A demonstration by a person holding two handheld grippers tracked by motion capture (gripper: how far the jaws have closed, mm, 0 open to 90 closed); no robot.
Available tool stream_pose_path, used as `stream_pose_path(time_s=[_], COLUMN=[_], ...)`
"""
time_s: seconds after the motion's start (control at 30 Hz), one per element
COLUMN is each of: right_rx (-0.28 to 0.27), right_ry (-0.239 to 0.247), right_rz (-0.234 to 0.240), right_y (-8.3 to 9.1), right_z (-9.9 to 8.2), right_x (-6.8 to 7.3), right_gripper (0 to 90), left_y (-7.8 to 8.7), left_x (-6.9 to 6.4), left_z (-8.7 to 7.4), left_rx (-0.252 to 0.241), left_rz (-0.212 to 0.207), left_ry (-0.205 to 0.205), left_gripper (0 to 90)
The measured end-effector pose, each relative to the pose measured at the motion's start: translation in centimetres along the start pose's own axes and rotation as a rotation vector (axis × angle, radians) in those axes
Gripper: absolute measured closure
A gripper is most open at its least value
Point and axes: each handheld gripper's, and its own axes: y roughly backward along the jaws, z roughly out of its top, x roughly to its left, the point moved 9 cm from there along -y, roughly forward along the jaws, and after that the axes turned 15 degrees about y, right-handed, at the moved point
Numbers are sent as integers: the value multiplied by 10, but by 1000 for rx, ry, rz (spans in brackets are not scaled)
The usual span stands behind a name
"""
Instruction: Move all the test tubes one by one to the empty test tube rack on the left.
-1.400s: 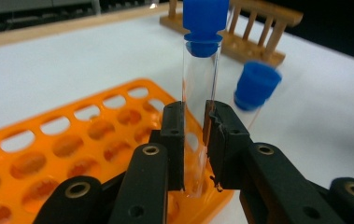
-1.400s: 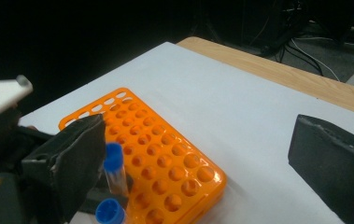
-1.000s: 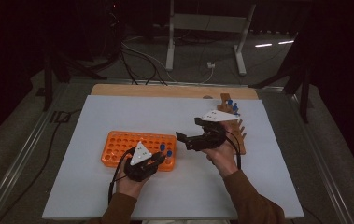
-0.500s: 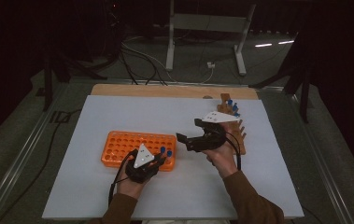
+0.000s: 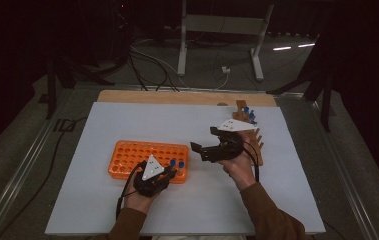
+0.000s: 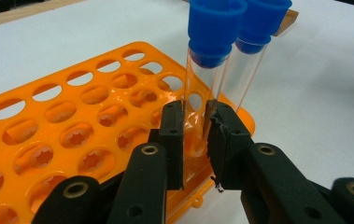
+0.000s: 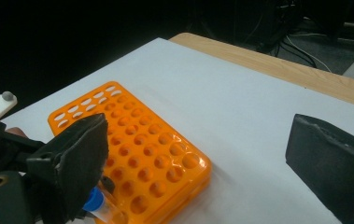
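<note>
Left gripper (image 5: 169,172) sits at the near right corner of the orange tube rack (image 5: 137,155). Its jaws are clamped on the clear glass of a blue-capped test tube (image 6: 207,60), low on the tube body. The tube stands nearly upright in a hole at the rack's corner. A second blue-capped tube (image 6: 254,51) stands just behind it in the neighbouring hole, close beside but free of the jaws.

Right gripper (image 5: 206,144) hovers over the white table sheet (image 5: 127,120), between the orange rack and a wooden tube rack (image 5: 249,131) that holds more blue-capped tubes. Its jaws stand wide apart with nothing between them, pointing toward the orange rack. Most holes of the orange rack are vacant.
</note>
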Motion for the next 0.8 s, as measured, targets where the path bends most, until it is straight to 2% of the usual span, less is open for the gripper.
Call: stream_pose_path(time_s=[0.1,0.2,0.27,0.43,0.63,0.7,0.8], right_rx=[3,10,15,32,58,61,67], right_ry=[3,14,22,48,74,68,57], right_rz=[-5,-16,-28,-58,-119,-130,-148], right_y=[0,1,2,5,10,12,15], right_z=[0,0,-1,-2,-5,-5,-7], right_x=[-2,-4,-7,-14,-28,-34,-44], right_gripper=[60,60,61,60,60,60,60], left_y=[0,1,3,14,29,32,33], left_x=[-1,-2,-2,-2,0,5,11], left_z=[0,0,1,11,21,24,26], left_rx=[5,4,-1,-38,-100,-119,-136], left_rz=[-16,-14,-28,-65,-102,-73,-38], left_ry=[7,7,14,30,37,37,65], left_gripper=[749,672,639,536,404,329,236])
